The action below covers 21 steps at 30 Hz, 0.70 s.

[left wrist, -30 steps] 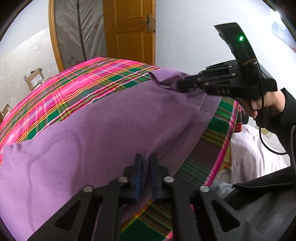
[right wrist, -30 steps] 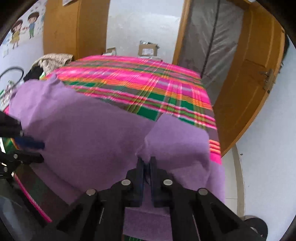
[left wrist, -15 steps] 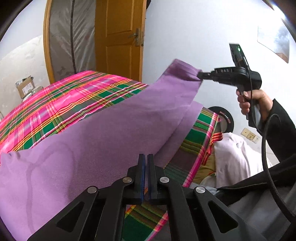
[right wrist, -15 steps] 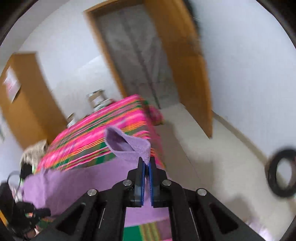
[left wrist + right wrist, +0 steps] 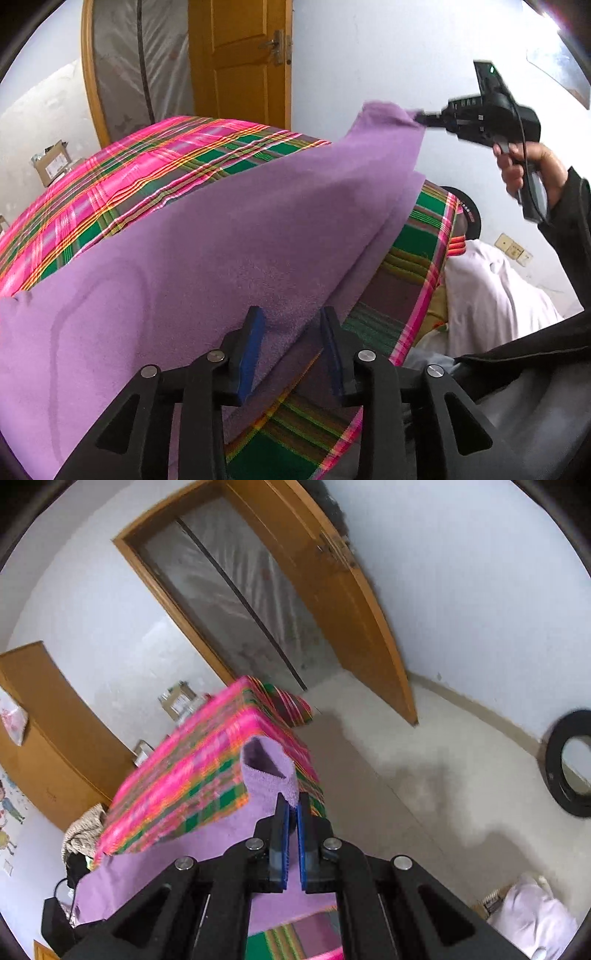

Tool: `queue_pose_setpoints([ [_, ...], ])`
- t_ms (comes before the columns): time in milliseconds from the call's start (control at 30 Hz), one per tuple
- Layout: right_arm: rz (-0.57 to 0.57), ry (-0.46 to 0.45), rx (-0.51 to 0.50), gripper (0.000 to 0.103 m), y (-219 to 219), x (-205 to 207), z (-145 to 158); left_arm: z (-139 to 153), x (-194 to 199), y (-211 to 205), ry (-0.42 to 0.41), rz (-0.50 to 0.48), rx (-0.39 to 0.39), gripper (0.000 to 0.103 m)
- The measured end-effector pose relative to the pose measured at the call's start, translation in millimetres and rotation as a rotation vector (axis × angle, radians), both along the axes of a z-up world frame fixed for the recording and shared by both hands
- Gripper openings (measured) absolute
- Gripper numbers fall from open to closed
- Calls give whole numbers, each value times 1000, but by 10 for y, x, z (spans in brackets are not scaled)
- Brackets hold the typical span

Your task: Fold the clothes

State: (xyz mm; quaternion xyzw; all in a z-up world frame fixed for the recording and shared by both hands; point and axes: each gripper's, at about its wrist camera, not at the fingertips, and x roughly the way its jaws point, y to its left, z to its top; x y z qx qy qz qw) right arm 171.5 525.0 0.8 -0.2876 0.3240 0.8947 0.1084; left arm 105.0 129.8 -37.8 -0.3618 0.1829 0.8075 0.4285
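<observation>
A purple cloth lies across a bed with a pink and green plaid cover. My left gripper hovers at the cloth's near edge. Its jaws are opening, and the blue pads stand apart with the cloth's edge lying loose between them. In the same view my right gripper is held up at the far right, pulling a corner off the bed. The right wrist view shows that gripper shut on the folded-over corner of the purple cloth, with the bed tilted behind it.
A person's hand and dark sleeve hold the right gripper. An orange door stands behind the bed. A white bundle lies on the floor at the bed's right, a black ring leans on the wall, and a cardboard box sits far left.
The left jaws have gone from shut on the cloth's near edge to apart. The right gripper has carried its corner up and to the right, off the bed, and has rolled.
</observation>
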Motion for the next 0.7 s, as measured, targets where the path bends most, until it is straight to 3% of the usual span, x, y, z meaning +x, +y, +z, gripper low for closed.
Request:
queue_pose_setpoints([
  [167,-26,9,-84,4,118,95,-123,-11,20,2,31,-23,-6,31],
  [233,-20,30,-83,4,104,126,-67,-9,17,1,33,-25,0,6],
  [500,-5,57,-64,4,33,210,124,151,53,-110,25,-41,73,2],
  [700,-41,-42,-106,4,121,191,-234,70,51,-85,-16,-69,63,2],
])
